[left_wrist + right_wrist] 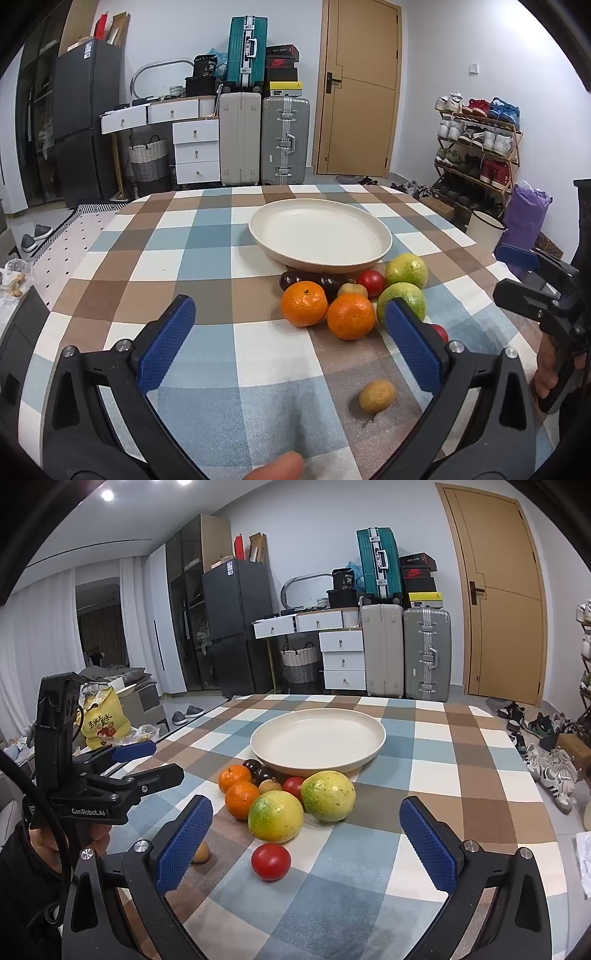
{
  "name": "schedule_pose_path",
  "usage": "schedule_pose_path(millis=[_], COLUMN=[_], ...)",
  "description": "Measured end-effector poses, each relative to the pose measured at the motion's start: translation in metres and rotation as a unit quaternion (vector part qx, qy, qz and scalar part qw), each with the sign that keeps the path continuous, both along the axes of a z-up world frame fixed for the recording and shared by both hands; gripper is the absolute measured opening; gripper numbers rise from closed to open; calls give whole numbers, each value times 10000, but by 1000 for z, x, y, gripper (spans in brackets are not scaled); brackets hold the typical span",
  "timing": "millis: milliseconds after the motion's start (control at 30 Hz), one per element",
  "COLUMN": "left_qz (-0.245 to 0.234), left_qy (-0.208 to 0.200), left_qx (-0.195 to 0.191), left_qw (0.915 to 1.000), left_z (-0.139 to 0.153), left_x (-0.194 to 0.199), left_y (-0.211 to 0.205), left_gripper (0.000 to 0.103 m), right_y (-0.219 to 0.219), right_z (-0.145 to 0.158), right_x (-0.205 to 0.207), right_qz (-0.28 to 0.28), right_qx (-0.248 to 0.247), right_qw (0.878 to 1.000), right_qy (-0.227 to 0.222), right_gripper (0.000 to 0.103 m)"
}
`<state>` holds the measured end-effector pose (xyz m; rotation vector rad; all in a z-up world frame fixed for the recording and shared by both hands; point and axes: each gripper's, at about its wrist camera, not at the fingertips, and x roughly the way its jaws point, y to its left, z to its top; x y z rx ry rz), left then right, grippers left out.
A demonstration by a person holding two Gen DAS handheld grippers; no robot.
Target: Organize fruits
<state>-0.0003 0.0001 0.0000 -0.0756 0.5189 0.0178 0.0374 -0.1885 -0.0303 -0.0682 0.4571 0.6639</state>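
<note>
Left tongs (291, 328) tilted down, spread wide, right tongs (306, 834) likewise

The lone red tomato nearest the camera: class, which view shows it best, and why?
The right wrist view: the tomato sits whole and unobstructed on the tablecloth. In the left wrist view only a red sliver peeks out behind a blue pad of the left tool.

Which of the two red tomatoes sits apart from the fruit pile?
The near tomato, alone on the cloth between the right gripper's open fingers; the other tomato is wedged among the pile.
</note>
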Motion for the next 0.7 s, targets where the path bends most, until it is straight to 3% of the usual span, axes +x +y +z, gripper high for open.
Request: schedule_pose_path(millis=[700], left_qz=[15], left_qy=[7], left_qx=[30], left_qw=[10000], left_z=[0], left_x=[0], left_y=[1], left_gripper=[102], right_y=[0], right_z=[0], right_x=[0], right_qz=[3], right_qx=[19], right_qw=[10000], right_qy=[15], right_gripper=[103])
